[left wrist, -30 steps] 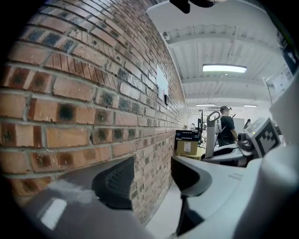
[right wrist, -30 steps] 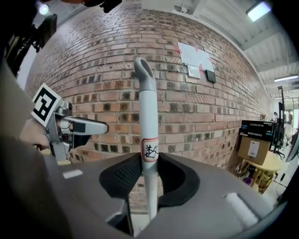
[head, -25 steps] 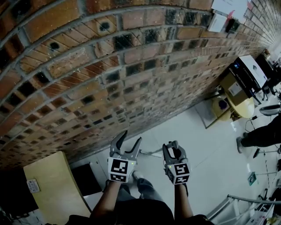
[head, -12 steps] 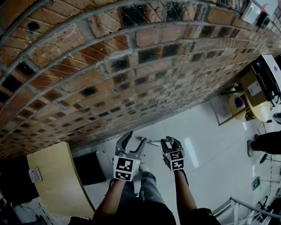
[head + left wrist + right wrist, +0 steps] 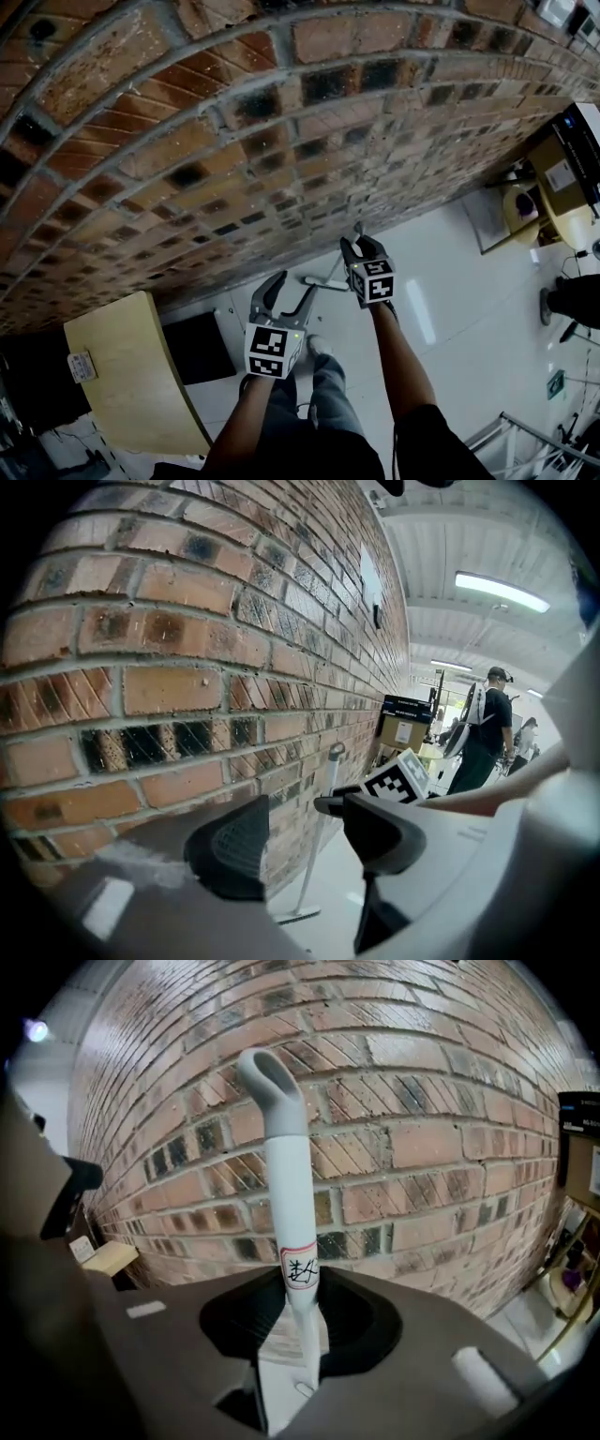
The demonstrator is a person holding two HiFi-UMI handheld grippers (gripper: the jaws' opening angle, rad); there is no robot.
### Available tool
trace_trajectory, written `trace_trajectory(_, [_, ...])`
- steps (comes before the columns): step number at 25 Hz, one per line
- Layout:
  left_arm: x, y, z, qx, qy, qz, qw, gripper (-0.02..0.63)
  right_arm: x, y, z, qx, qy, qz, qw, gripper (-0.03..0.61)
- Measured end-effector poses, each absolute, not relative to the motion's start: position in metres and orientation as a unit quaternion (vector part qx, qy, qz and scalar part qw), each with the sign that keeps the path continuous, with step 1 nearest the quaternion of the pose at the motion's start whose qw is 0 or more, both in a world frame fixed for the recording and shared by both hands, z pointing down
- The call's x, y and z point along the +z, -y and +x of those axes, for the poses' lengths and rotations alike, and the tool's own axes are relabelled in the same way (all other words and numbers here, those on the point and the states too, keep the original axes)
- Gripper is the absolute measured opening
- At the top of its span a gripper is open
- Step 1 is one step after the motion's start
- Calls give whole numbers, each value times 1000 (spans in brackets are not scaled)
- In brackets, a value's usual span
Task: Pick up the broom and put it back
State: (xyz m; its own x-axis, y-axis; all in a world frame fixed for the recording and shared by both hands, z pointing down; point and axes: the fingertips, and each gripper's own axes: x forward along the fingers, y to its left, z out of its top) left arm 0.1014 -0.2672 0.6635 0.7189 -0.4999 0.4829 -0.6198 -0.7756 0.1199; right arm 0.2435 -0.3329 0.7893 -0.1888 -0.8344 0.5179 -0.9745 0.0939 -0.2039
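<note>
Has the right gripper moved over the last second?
Yes. The right gripper, shut on the broom, has gone closer to the brick wall.

Industrial workspace, brick wall (image 5: 234, 141), strip-lit ceiling (image 5: 494, 591), cardboard box (image 5: 400, 735)

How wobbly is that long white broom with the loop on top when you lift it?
The long white broom is probably stiff: its handle runs straight through the right gripper. It likely feels light, being thin. With such a small head, it would probably tip if released away from the brick wall.
</note>
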Motion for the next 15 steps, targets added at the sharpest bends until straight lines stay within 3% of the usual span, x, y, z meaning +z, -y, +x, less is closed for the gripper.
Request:
trace_trajectory(11, [675, 277, 83, 219, 322, 909, 147, 247, 810, 374, 252, 279, 743, 599, 106, 111])
trace_trajectory(15, [679, 279, 81, 226, 320, 908, 150, 247, 813, 379, 260, 284, 735, 608, 95, 160])
